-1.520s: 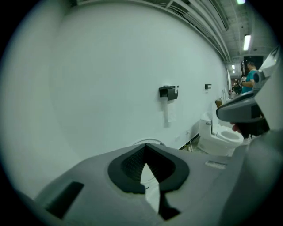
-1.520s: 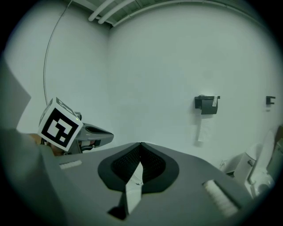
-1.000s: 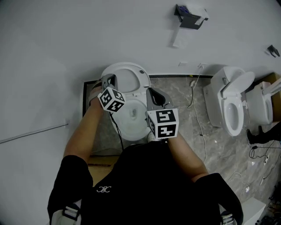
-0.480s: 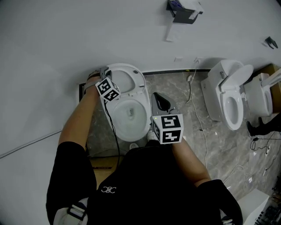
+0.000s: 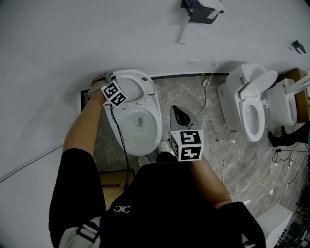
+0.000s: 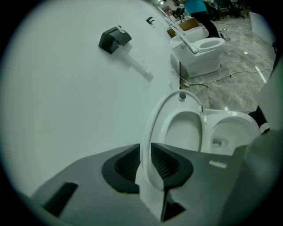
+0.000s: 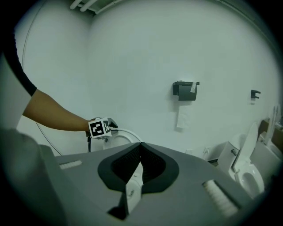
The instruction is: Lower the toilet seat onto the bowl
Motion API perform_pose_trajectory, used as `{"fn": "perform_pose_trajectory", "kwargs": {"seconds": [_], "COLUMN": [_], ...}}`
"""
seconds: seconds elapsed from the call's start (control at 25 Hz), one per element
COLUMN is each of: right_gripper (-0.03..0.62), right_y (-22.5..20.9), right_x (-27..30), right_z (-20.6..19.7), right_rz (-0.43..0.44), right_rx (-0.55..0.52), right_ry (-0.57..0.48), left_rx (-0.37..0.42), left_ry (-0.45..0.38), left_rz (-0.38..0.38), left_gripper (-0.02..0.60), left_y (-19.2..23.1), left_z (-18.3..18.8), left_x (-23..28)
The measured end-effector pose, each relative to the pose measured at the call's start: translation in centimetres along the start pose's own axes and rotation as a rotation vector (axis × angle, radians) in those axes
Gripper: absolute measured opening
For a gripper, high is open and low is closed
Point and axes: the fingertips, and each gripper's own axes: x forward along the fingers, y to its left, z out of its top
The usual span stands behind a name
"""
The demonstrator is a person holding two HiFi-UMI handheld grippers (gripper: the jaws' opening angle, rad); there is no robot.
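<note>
The white toilet seat point(image 5: 143, 83) stands raised against the wall behind the open bowl point(image 5: 139, 125). My left gripper point(image 5: 108, 77) reaches to the seat's left edge. In the left gripper view the seat's rim point(image 6: 150, 132) runs between the jaws of my left gripper point(image 6: 145, 161), which stand slightly apart on either side of it without clearly pressing; the bowl point(image 6: 232, 130) shows to the right. My right gripper point(image 5: 180, 113) hovers to the right of the bowl, shut with nothing held. In the right gripper view its jaws point(image 7: 139, 162) point at the wall, past the left gripper point(image 7: 102, 128).
A second toilet point(image 5: 252, 111) with its lid up stands to the right, with another fixture beyond it. A black paper holder point(image 5: 199, 11) hangs on the wall. Cables point(image 5: 216, 121) trail over the marble floor. My legs and shoes are close to the bowl's front.
My left gripper has moved from in front of the seat to its left edge, and its jaws now straddle the rim. The right gripper has drawn back a little to the right.
</note>
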Motion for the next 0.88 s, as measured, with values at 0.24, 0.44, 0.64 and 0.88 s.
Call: {"fn": "perform_pose_trajectory", "kwargs": {"seconds": [0.24, 0.44, 0.64, 0.88], "right_gripper": [0.009, 0.009, 0.009, 0.009], "right_y": [0.1, 0.1, 0.3, 1.8], "right_x": [0.9, 0.9, 0.6, -0.4], "right_z": [-0.6, -0.5, -0.3, -0.8], "right_rz": [-0.005, -0.010, -0.018, -0.010], "right_rx": [-0.004, 0.004, 0.008, 0.004], "right_ry": [0.027, 0.036, 0.019, 0.006], "left_rx": [0.001, -0.007, 0.020, 0.021], "left_ry": [-0.001, -0.009, -0.020, -0.025], "left_rz": [-0.007, -0.003, -0.064, -0.099], "left_gripper": [0.082, 0.050, 0.048, 0.046], "left_y": [-0.2, 0.2, -0.6, -2.5], "left_z": [0.1, 0.2, 0.1, -0.2], "left_x": [1.4, 1.2, 0.2, -2.2]}}
